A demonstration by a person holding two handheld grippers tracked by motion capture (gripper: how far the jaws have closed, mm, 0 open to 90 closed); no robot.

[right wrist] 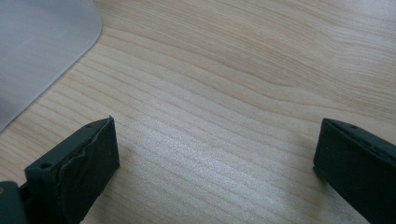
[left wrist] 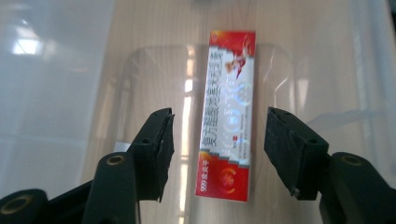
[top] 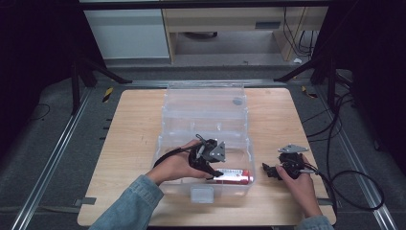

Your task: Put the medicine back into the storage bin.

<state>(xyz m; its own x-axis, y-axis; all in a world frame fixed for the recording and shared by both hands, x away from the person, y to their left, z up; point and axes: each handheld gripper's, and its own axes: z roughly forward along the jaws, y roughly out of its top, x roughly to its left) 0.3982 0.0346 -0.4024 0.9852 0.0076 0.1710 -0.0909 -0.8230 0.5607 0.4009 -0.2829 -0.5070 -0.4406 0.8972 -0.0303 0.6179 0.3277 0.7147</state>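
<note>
Left gripper view: red-white box [left wrist: 228, 116] flat on bin floor [left wrist: 154, 84], between released left gripper [left wrist: 219, 140] pads, untouched.

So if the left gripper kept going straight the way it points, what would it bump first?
Probably the red box: it lies on the bin floor, right between the left gripper's open jaws, apart from both.

My high camera looks down across the whole table [top: 134, 124], while each gripper camera looks closely downward, the left sharing the clear bin [top: 206, 115].
</note>
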